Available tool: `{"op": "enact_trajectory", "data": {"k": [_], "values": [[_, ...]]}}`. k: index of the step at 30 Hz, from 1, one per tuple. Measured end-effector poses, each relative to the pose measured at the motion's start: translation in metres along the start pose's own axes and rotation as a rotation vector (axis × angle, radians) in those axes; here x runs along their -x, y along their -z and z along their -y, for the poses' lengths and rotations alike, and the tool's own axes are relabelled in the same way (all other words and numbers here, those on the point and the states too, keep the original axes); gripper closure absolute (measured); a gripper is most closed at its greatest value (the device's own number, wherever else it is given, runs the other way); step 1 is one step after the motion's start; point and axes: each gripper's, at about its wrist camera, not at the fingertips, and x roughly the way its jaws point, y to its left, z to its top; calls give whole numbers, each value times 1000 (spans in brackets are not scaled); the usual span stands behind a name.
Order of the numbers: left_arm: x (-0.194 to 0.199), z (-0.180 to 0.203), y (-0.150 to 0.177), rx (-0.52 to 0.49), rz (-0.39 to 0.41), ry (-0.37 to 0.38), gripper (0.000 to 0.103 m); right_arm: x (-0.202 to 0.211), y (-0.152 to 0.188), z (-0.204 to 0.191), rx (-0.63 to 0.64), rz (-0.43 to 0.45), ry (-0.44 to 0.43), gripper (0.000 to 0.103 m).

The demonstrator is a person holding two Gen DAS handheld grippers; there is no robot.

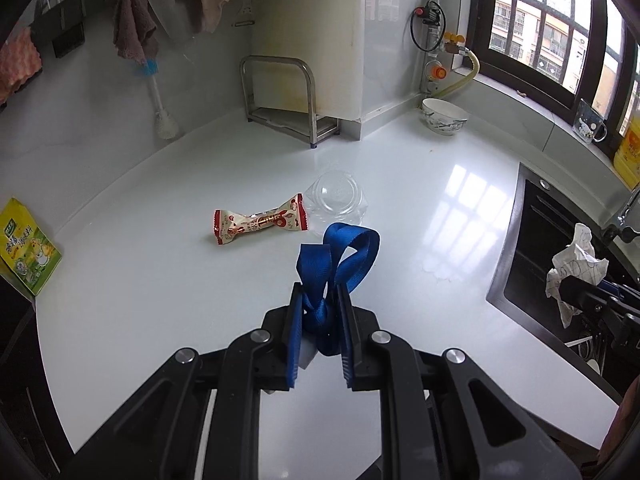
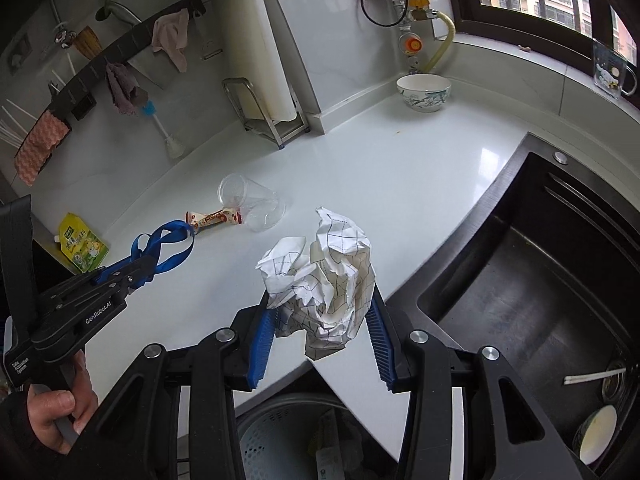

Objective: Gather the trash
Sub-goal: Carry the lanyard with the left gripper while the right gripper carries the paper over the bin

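Two grippers were raised above the white countertop (image 1: pixel 160 280). The left gripper (image 1: pixel 318 292) was clenched on a knotted blue strap (image 1: pixel 320 264), whose loops stood up past the fingertips. The right gripper (image 2: pixel 320 308) grasped a crumpled sheet of gridded paper (image 2: pixel 324 276) between its blue pads. On the counter lay a candy wrapper (image 1: pixel 260 222) touching a tipped clear plastic cup (image 1: pixel 338 196); a green packet (image 1: pixel 24 246) lay at the counter's left edge.
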Motion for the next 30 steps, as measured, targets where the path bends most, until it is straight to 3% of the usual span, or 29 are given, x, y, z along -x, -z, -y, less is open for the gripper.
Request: {"op": "enact_trajectory", "data": {"k": [12,23,30], "values": [[54,20,19,-42,52,43,87,67,32,37,-85,99,32,61],[79,51,61,-71,40,70,86,77,86,25,-40,28,-23,61],[79,63,100,-73,-15,84,86,70,121,25,-10,-54,-55,62]]}}
